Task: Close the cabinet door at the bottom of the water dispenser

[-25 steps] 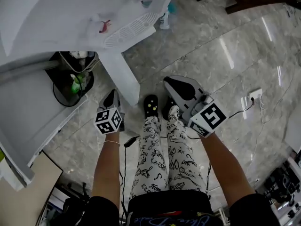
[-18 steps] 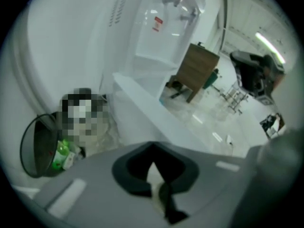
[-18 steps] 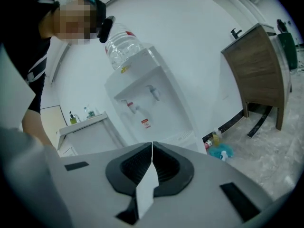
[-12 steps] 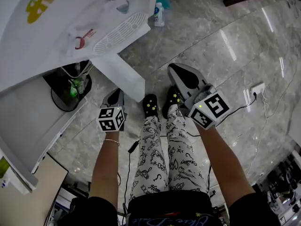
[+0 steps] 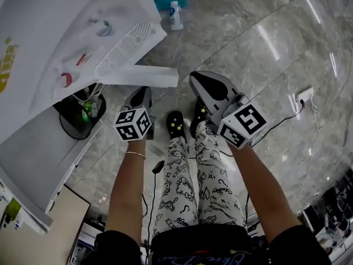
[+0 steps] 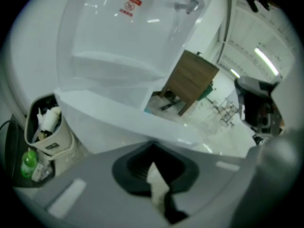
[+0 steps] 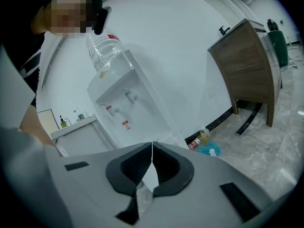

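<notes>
**Cabinet door [image 5: 144, 77] stands open at water dispenser [image 5: 66, 32]**
Left tongs [image 5: 143, 94] and right tongs [image 5: 201, 84], both pinched shut and empty, hover near the jutting door. A steady, flat push near its free edge should swing it closed.

Bright, even indoor light, white streaks of glare on the polished floor [image 5: 267, 46], ceiling lights [image 6: 265, 61] glowing in the left gripper view, water dispenser [image 6: 128, 42] washed out pale, both gripper views bulged with black corners, nearest foreground soft, out of focus.
</notes>
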### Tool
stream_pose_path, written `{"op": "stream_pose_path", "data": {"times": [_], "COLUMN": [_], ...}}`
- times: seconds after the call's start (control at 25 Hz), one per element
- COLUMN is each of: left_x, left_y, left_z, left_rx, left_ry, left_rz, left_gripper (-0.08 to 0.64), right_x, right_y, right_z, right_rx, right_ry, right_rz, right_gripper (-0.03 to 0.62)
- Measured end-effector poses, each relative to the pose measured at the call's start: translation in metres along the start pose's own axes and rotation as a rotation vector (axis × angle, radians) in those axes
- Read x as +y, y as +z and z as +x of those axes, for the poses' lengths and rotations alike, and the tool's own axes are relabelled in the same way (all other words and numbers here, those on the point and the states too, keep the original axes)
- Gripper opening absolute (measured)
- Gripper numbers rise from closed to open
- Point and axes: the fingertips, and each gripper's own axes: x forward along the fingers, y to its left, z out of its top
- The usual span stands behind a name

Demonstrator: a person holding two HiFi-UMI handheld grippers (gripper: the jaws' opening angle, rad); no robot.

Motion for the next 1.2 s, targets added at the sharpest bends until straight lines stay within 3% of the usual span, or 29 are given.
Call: {"op": "stream_pose_path", "data": {"times": [0.24, 0.64, 0.88, 1.0, 1.2], "left_x": [-0.004, 0.008, 0.016, 0.02, 0.017], "left_y": [0.036, 0.093, 0.125, 0.13, 0.129], "left_z": [0.029, 0.063, 0.071, 0.071, 0.063], "left_rx": [-0.012, -0.104, -0.167, -0.202, -0.22], "left_ry": [0.002, 0.074, 0.073, 0.079, 0.073], "left_rz": [0.033, -0.103, -0.151, -0.221, -0.226], "left_gripper": [-0.005, -0.005, -0.005, -0.005, -0.005], "right_x": [-0.024, -0.055, -0.064, -0.067, -0.062], "right_y": [0.007, 0.024, 0.027, 0.028, 0.032], "right_z": [-0.017, -0.029, -0.034, -0.037, -0.038], "right_rx": [-0.018, -0.079, -0.077, -0.084, -0.094], "right_ry": [-0.032, -0.063, -0.087, -0.097, -0.09], "right_rz": [0.038, 0.083, 0.088, 0.094, 0.084], "right_gripper": [0.017, 0.017, 0.017, 0.017, 0.017]}}
